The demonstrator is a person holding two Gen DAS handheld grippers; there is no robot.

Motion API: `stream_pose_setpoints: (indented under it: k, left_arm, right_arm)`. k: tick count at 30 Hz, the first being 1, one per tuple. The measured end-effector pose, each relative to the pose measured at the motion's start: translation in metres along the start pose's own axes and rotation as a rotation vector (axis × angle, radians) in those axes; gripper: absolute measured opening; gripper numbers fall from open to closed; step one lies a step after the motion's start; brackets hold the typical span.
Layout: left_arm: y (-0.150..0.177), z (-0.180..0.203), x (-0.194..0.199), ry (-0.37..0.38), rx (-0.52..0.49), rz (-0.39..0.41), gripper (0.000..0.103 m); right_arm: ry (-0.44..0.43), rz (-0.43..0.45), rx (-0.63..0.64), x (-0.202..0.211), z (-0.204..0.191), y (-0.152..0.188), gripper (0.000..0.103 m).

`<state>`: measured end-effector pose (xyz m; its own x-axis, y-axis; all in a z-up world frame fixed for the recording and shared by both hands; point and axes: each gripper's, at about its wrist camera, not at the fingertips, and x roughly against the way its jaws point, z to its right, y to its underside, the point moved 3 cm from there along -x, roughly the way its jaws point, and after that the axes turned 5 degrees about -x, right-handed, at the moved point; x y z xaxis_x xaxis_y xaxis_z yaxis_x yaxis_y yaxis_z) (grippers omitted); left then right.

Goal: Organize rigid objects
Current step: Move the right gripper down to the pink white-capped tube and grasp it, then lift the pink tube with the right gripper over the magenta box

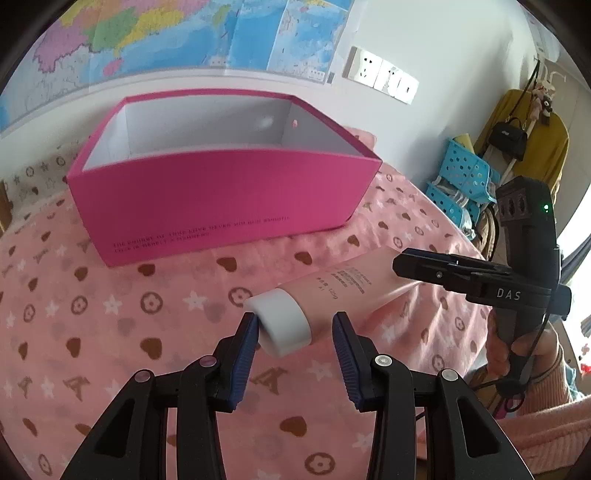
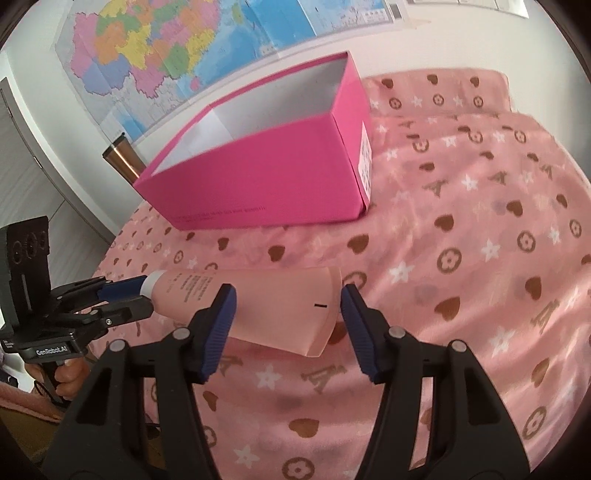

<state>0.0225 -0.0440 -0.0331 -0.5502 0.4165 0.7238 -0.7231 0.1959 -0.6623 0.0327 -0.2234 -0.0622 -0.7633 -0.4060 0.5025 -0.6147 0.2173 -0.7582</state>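
Surface: pink cloth printed with brown hearts, white stars and flower rings (image 1: 110, 302), covering the whole work area. Wall behind carries a large coloured paper map (image 1: 177, 33). Off to one side are blue perforated plastic baskets (image 1: 465, 177) and a small black handbag hanging over yellow fabric (image 1: 511, 138). A copper-coloured metal cylinder with a black top (image 2: 123, 158) stands behind the box near the wall.

Open-topped magenta cardboard box with white interior (image 1: 229, 199) sits on the cloth, well beyond both grippers. What can be seen of the inside shows no contents.

Pale pink plastic squeeze tube with a white screw cap (image 2: 258, 299) lies on its side in front of the box, spanning between the two grippers.

Left gripper (image 1: 295, 325): jaws partly apart around the white cap. One blue pad touches the cap; the other stands clear of it, so no clamp.

Right gripper (image 2: 288, 306): jaws about half open, straddling the tube's flat crimped end. Left pad looks to be against the tube, though fisheye overlap makes contact uncertain. The right pad is clearly off.
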Motion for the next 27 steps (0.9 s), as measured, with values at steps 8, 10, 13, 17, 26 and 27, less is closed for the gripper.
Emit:
stream_pose_setpoints:
  k: [8, 10, 13, 17, 26, 27]
  left_arm:
    - [-0.009, -0.003, 0.004, -0.019, 0.001, 0.024, 0.041]
    - [-0.01, -0.004, 0.006, -0.024, 0.0, 0.029, 0.041]
    - [-0.012, -0.004, 0.008, -0.03, -0.001, 0.039, 0.041]
    - [-0.015, -0.005, 0.011, -0.035, -0.003, 0.053, 0.041]
    - [-0.023, -0.006, 0.014, -0.046, -0.006, 0.077, 0.041]
    - [-0.024, -0.007, 0.015, -0.047, -0.006, 0.079, 0.041]
  right_arm:
    - [-0.006, 0.032, 0.026, 0.004, -0.008, -0.013, 0.061]
    - [-0.006, 0.035, 0.03, 0.003, -0.01, -0.016, 0.061]
    - [-0.006, 0.043, 0.038, 0.004, -0.012, -0.019, 0.061]
    - [-0.005, 0.051, 0.047, 0.004, -0.014, -0.022, 0.061]
    - [-0.007, 0.072, 0.065, 0.009, -0.019, -0.031, 0.061]
    - [-0.007, 0.076, 0.068, 0.009, -0.02, -0.033, 0.061]
